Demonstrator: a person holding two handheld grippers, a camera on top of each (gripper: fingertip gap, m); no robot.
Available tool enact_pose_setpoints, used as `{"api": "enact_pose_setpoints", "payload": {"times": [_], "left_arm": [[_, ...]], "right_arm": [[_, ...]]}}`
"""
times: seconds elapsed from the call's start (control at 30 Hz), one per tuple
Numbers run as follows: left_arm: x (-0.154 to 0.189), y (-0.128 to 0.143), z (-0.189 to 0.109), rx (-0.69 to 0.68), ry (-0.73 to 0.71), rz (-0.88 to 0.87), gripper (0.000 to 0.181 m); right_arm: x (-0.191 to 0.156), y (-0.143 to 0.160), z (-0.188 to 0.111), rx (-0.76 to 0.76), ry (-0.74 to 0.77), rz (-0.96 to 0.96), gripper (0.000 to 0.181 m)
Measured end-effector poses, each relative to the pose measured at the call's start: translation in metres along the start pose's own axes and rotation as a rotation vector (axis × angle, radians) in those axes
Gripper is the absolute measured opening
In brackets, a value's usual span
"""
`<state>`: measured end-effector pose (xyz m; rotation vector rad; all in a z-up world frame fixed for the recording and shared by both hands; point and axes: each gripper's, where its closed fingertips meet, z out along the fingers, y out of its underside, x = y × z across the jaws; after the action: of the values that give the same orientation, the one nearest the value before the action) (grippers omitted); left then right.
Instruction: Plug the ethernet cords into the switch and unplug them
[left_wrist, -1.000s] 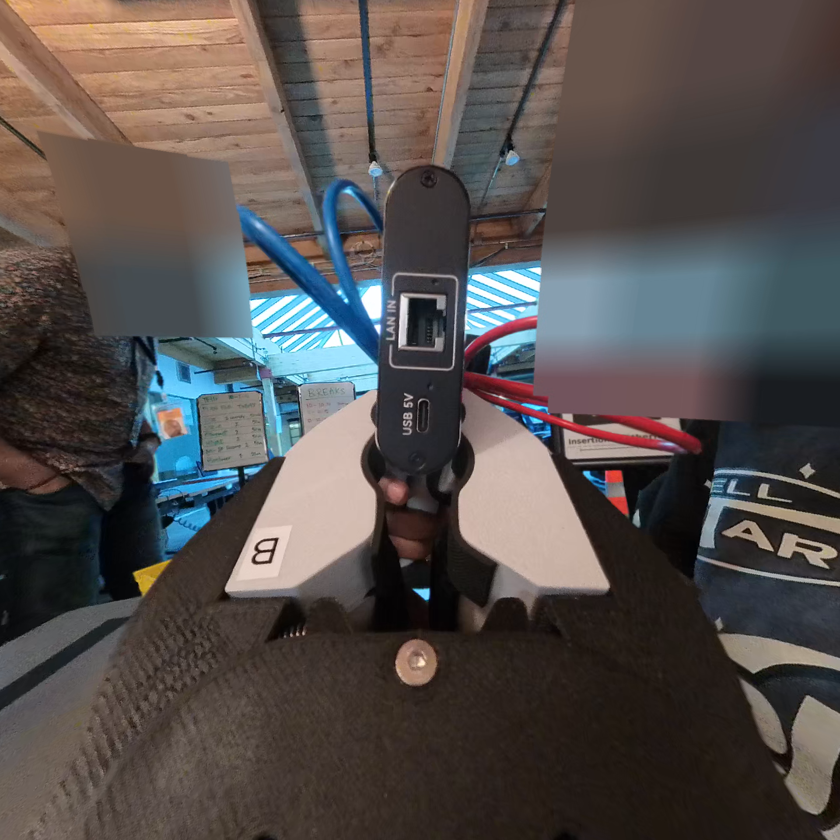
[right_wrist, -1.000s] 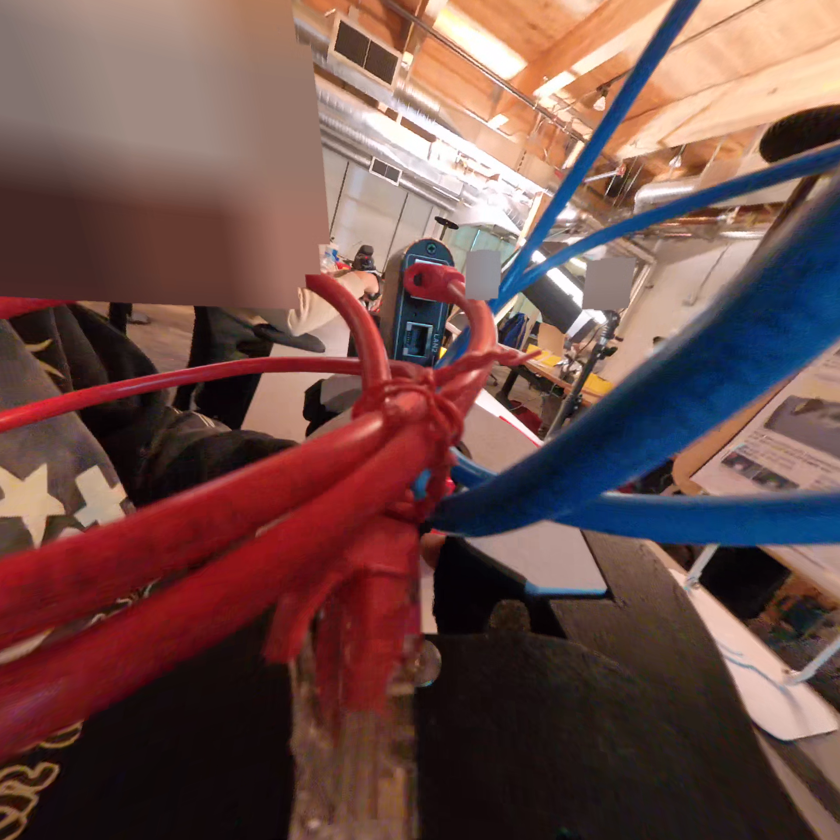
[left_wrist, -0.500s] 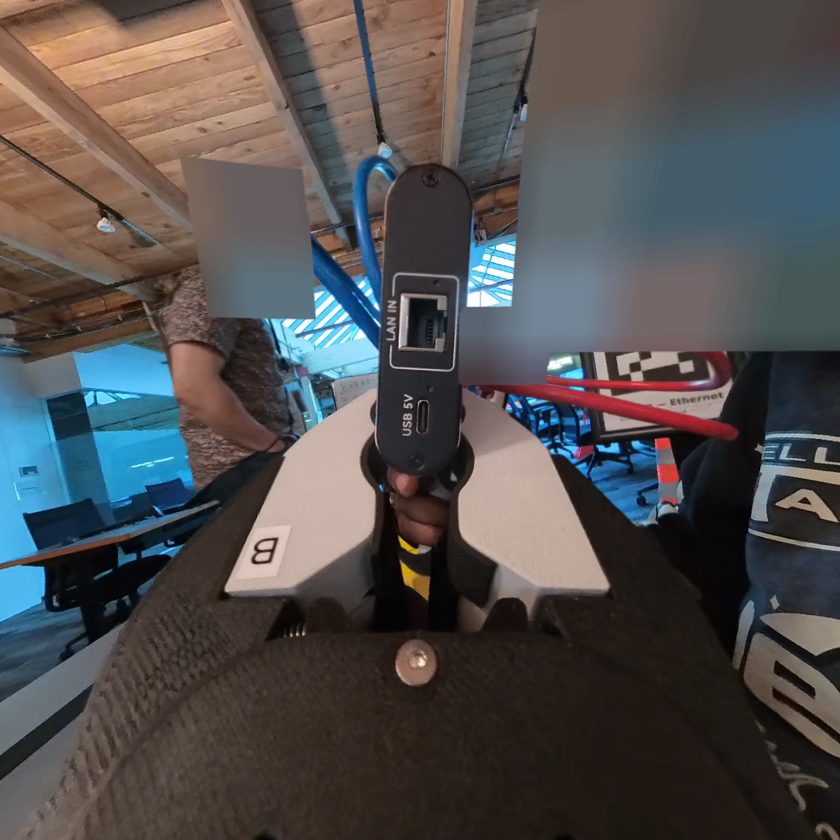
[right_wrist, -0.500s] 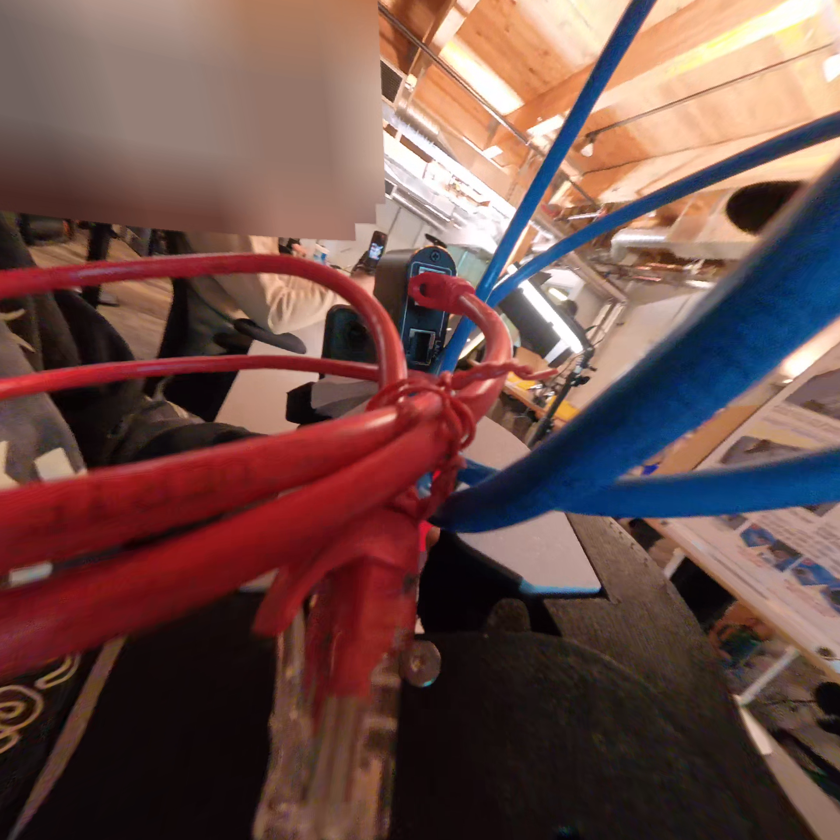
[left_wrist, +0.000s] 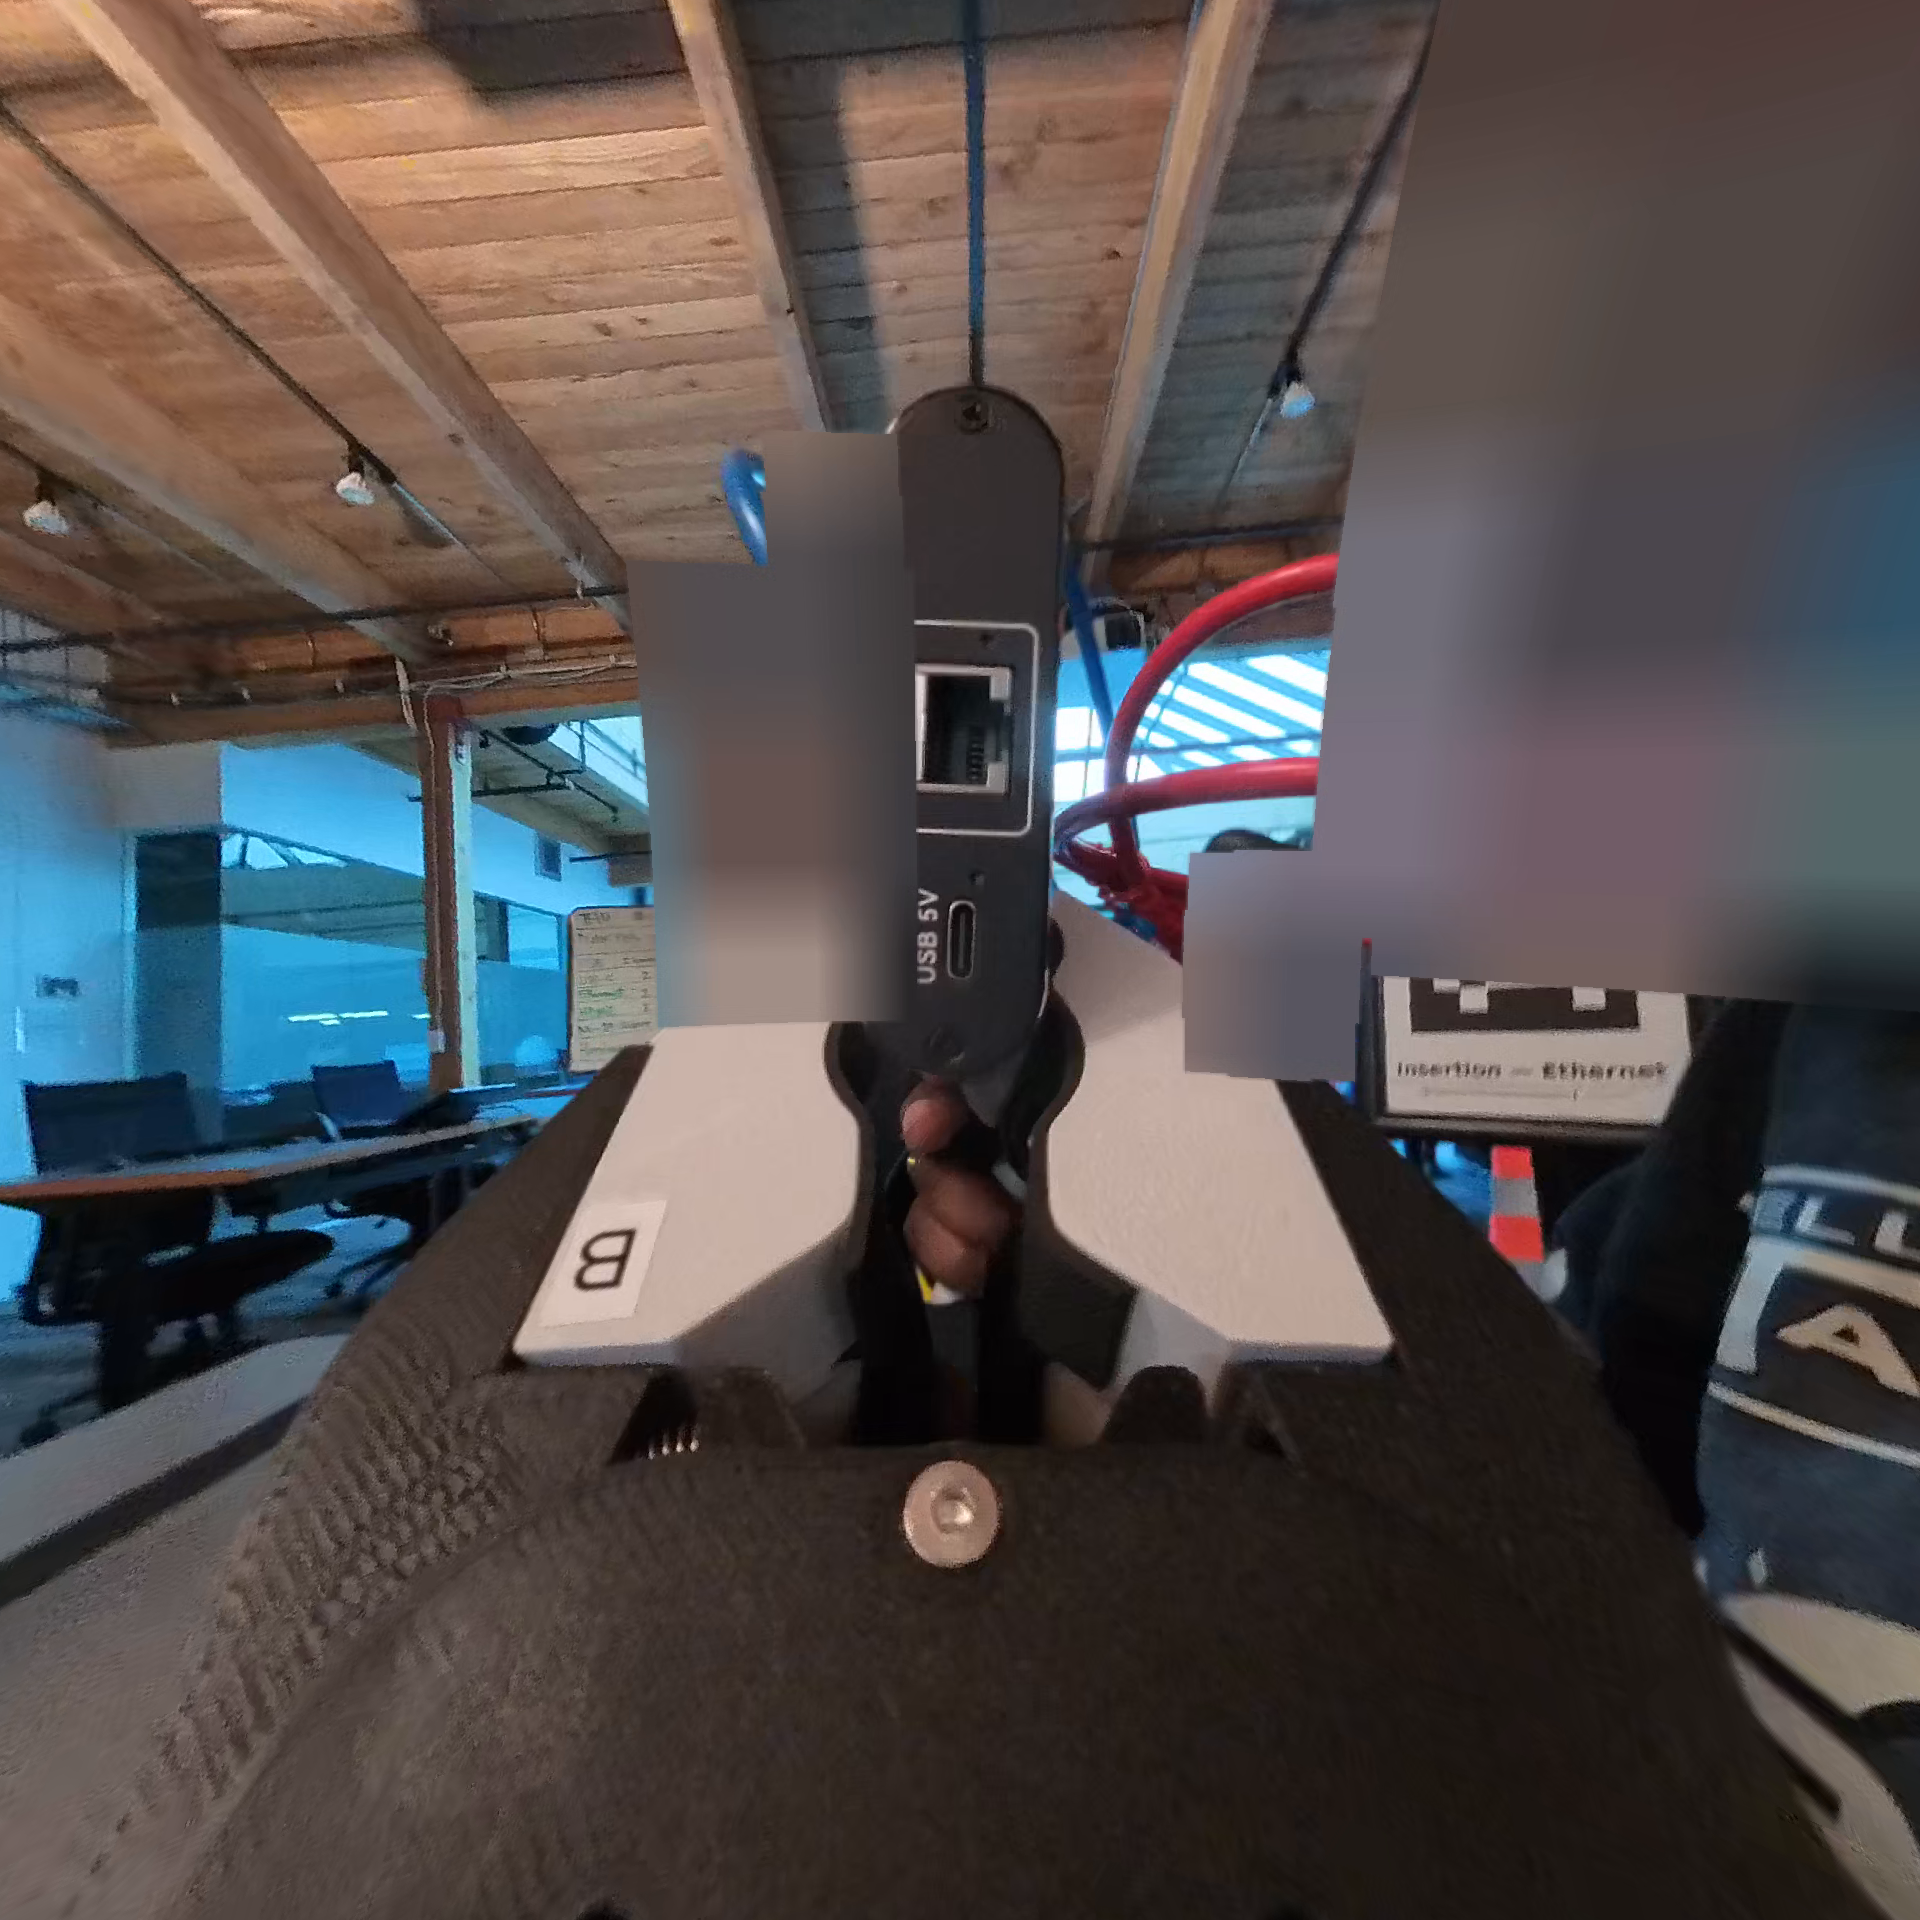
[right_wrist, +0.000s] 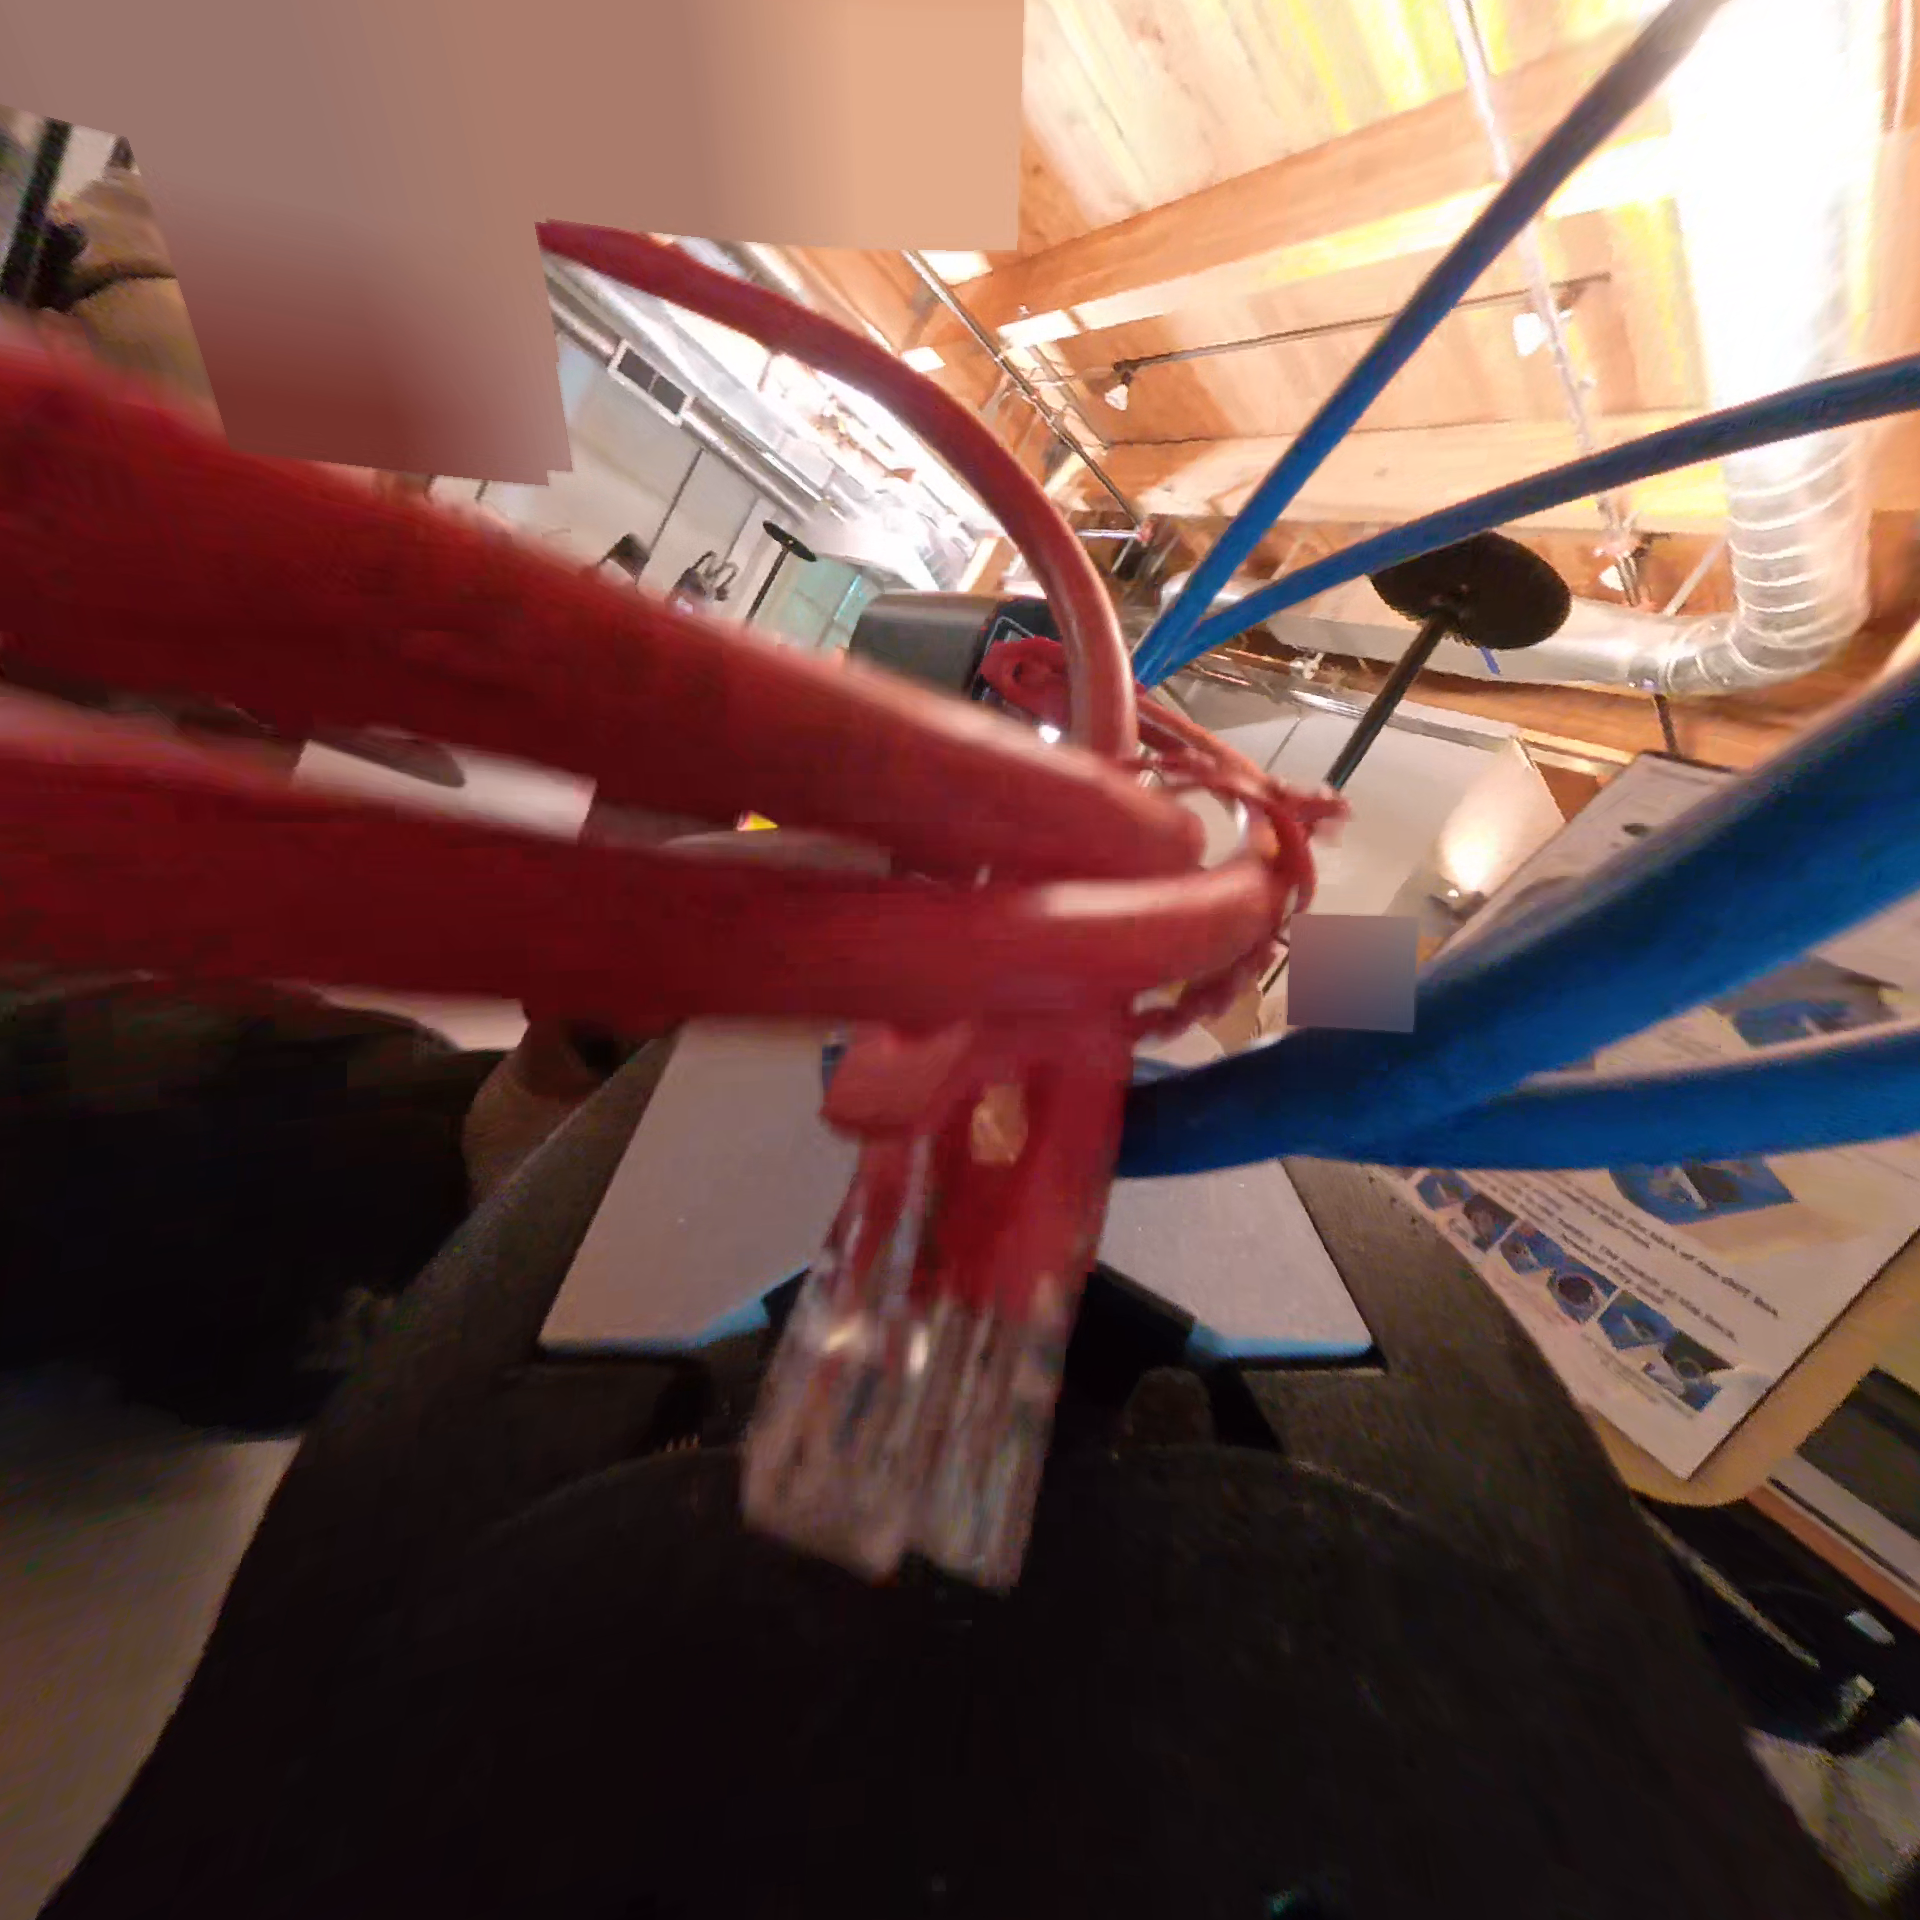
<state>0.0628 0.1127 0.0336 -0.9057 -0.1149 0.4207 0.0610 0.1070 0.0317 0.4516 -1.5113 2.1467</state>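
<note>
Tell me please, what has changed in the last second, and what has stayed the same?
The left gripper swung, so the room behind slid sideways. In the right wrist view the red cable bundle swung and its loose clear plug now hangs nearer the camera. Unchanged: the switch stays clamped upright, its near port empty, and blue cables stay draped.

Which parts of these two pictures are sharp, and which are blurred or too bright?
Left wrist view: the dark switch and its empty port are sharp, daylight evenly lit; the wide lens bends the ceiling beams. Right wrist view: the red cords and the clear plug near the lens are smeared by blur; the ceiling at the upper right is overexposed; the blue cords are soft.
</note>
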Motion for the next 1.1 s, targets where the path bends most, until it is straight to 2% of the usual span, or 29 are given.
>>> {"api": "enact_pose_setpoints", "payload": {"times": [0.03,0.07,0.1,0.13,0.17,0.3,0.37,0.47,0.57,0.67,0.87,0.93,1.0,1.1], "left_arm": [[-0.006,-0.005,-0.003,0.043,-0.03,-0.026,0.027],[-0.008,-0.029,-0.015,0.179,-0.024,-0.045,0.025],[-0.019,-0.053,-0.032,0.29,-0.057,-0.113,0.025],[-0.029,-0.07,-0.049,0.369,-0.085,-0.124,0.026],[-0.04,-0.075,-0.06,0.401,-0.137,-0.126,0.025],[-0.042,-0.055,-0.046,0.291,-0.108,-0.136,0.025],[-0.047,-0.054,-0.049,0.296,-0.128,-0.181,0.025],[-0.06,-0.05,-0.054,0.292,-0.177,-0.23,0.025],[-0.07,-0.041,-0.055,0.291,-0.198,-0.315,0.025],[-0.076,-0.035,-0.055,0.29,-0.209,-0.376,0.025],[-0.074,-0.033,-0.054,0.277,-0.205,-0.37,0.025],[-0.073,-0.032,-0.052,0.269,-0.198,-0.367,0.025],[-0.072,-0.031,-0.051,0.256,-0.192,-0.362,0.025],[-0.071,-0.029,-0.05,0.238,-0.196,-0.342,0.025]], "right_arm": [[0.021,-0.001,-0.006,0.018,0.134,0.024,0.012],[0.054,-0.004,-0.024,0.051,0.269,0.031,0.011],[0.084,-0.011,-0.047,0.122,0.318,0.133,0.011],[0.102,-0.019,-0.065,0.187,0.306,0.248,0.011],[0.108,-0.023,-0.073,0.184,0.283,0.284,0.011],[0.107,-0.008,-0.069,-0.137,0.24,0.163,0.012],[0.112,0.004,-0.079,-0.317,0.263,0.089,0.012],[0.12,0.026,-0.104,-0.523,0.26,0.121,0.012],[0.134,0.05,-0.138,-0.697,0.294,0.126,0.012],[0.145,0.079,-0.184,-0.941,0.327,0.085,0.012],[0.132,0.126,-0.268,-1.453,0.22,0.021,0.013],[0.12,0.138,-0.281,-1.539,0.146,0.068,0.013],[0.112,0.148,-0.286,-1.557,0.093,0.127,0.013],[0.136,0.155,-0.303,-1.669,0.191,-0.017,0.013]]}}
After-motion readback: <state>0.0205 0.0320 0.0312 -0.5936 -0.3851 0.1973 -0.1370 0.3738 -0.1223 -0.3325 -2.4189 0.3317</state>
